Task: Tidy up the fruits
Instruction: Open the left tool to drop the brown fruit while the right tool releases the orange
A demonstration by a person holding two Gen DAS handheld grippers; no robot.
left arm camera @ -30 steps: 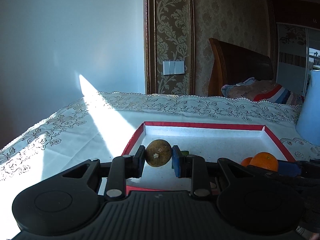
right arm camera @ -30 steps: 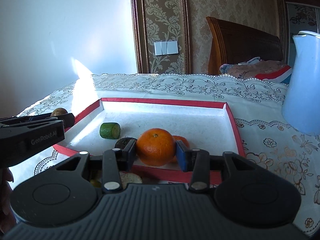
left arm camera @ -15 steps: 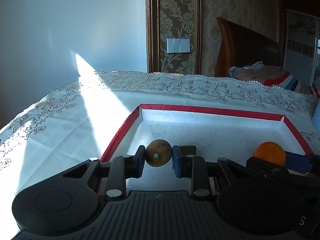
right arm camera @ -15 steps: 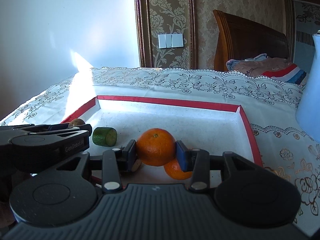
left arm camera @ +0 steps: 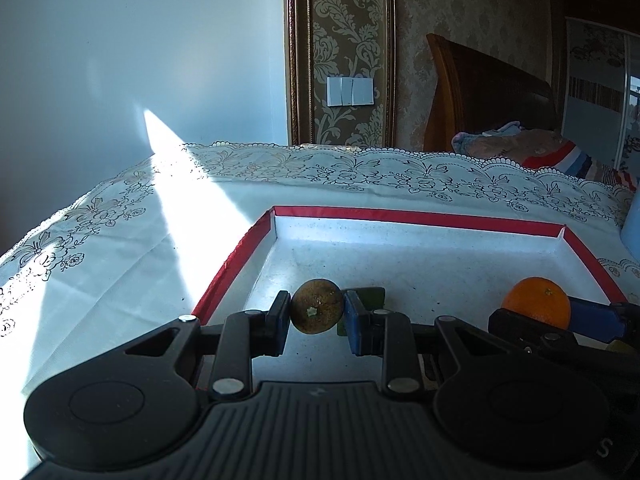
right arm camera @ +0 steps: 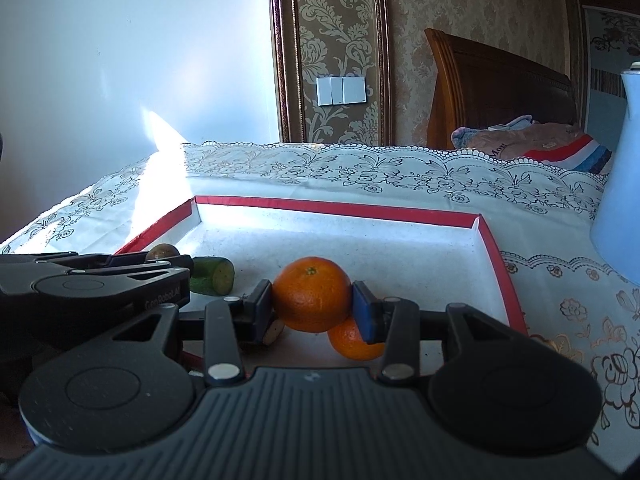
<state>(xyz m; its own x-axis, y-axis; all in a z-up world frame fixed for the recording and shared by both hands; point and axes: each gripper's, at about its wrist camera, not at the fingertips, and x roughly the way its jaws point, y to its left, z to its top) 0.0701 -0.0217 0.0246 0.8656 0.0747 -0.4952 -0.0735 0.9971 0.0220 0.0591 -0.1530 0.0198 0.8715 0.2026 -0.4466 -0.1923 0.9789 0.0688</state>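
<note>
My left gripper (left arm camera: 316, 314) is shut on a small brown round fruit (left arm camera: 317, 312), held over the near left part of a white tray with a red rim (left arm camera: 420, 218). My right gripper (right arm camera: 312, 302) is shut on an orange (right arm camera: 311, 299), held over the tray's near middle; the held orange also shows at the right of the left wrist view (left arm camera: 536, 307). A second orange (right arm camera: 354, 343) lies in the tray under the right gripper. A green cucumber piece (right arm camera: 214, 276) lies in the tray beside the left gripper.
The tray (right arm camera: 340, 210) sits on a white lace-patterned tablecloth (left arm camera: 100, 248). A pale blue jug (right arm camera: 620, 184) stands on the cloth at the right. A small tan-ended piece (right arm camera: 274, 330) lies under the right gripper's left finger. A wall and wooden headboard stand behind.
Both grippers have moved forward over the tray with their fruits still held. The tray's far rim and the second orange now sit closer below.
</note>
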